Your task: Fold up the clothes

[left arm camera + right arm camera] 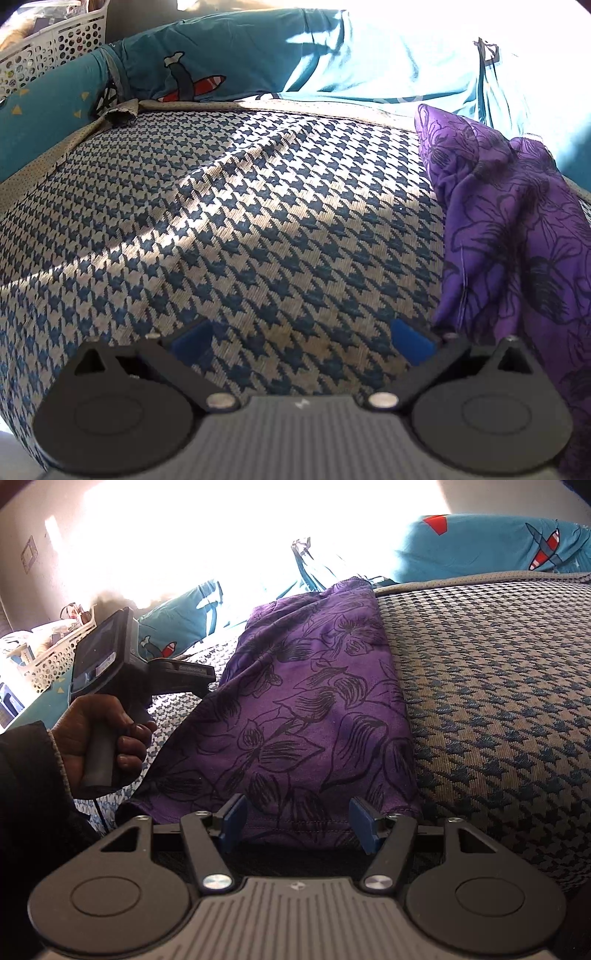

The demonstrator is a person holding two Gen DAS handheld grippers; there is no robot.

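1. Purple cloth with a black flower print, the garment (pixel 314 709), lies on a houndstooth cover (pixel 498 701) that looks to be spread over a bed. It runs as a long narrow band straight ahead of the right tongs (pixel 299 821), its stitched hem lying between their blue pads.
2. How far along: the long edge on the right-hand side runs straight and clean, as a fold would leave it, while the side toward the left tongs (pixel 301 341) is lifted and rumpled. That fits a garment partly folded lengthwise and one just laid out narrow; I cannot tell which.
3. Right tongs: spread wide and gripping nothing, low at the near hem.
4. Left tongs: also released, with only houndstooth between the pads; the purple cloth rises just to their right, seemingly brushing the right-hand pad, though the fisheye bend makes contact hard to judge.
5. The person's left hand (pixel 99 734) is wrapped around the handle, holding the tool level and pointed across the bed toward the teal bedding (pixel 229 55).
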